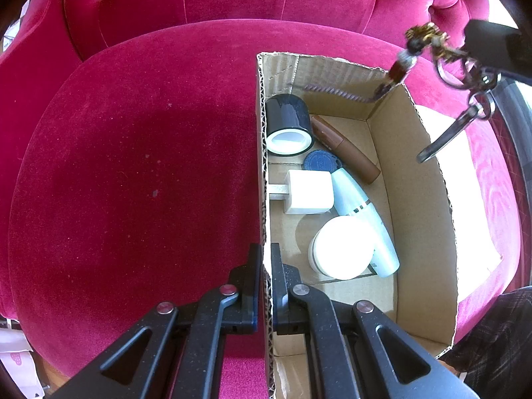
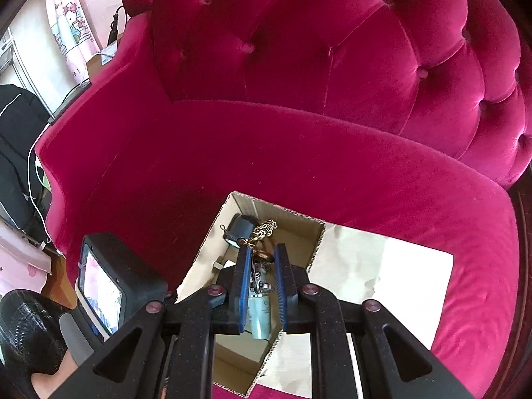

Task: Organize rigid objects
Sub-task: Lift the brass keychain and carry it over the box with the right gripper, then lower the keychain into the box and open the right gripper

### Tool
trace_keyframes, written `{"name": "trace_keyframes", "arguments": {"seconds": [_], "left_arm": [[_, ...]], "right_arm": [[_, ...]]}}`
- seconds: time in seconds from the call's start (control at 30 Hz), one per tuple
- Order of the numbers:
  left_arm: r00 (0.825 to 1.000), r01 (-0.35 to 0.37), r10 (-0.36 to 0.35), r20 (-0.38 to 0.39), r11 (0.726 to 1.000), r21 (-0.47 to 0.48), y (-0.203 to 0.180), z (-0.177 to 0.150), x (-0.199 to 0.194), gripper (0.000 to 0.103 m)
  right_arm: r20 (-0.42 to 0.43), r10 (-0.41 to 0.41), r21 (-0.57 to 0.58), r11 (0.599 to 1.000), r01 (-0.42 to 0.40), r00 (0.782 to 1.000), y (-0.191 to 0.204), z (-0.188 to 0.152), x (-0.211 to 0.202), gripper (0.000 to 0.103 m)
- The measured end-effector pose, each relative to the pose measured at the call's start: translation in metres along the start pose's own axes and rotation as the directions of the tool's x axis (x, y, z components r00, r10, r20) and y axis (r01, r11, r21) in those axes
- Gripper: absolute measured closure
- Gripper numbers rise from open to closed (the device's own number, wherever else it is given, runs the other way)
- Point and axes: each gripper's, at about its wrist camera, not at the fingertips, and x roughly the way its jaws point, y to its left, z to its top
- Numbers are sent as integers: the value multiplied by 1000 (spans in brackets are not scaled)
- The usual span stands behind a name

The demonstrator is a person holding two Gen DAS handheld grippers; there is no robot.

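Note:
A cardboard box [image 1: 422, 179] sits on a red velvet chair seat [image 1: 133, 166]. It holds a dark jar [image 1: 288, 123], a brown tube [image 1: 345, 148], a blue lid [image 1: 321, 161], a white cube charger [image 1: 309, 192], a pale bottle [image 1: 365, 219] and a white round jar [image 1: 342, 247]. My left gripper [image 1: 265, 266] is shut on the box's left wall. My right gripper [image 2: 261, 259] hangs above the box [image 2: 316, 236], its fingers a little apart around a keychain [image 2: 262, 232] with gold charm. The keychain [image 1: 465, 76] also dangles over the box's far right corner in the left wrist view.
The tufted chair back [image 2: 332, 33] rises behind the seat. A sunlit box flap [image 2: 382, 272] lies to the right of the box. The left gripper's body with its screen [image 2: 106, 286] is at the left. Room clutter [image 2: 33, 133] is beyond the chair arm.

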Motion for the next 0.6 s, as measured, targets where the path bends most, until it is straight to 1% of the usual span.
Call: {"name": "trace_keyframes", "arguments": {"seconds": [0.33, 0.6], "left_arm": [[1000, 1, -1, 0, 1000, 0, 0, 0, 0, 99], [1000, 1, -1, 0, 1000, -1, 0, 0, 0, 99]], "right_arm": [[-44, 23, 7, 1000, -23, 999, 2, -8, 25, 90], [-58, 30, 20, 999, -29, 998, -2, -10, 31, 89]]}}
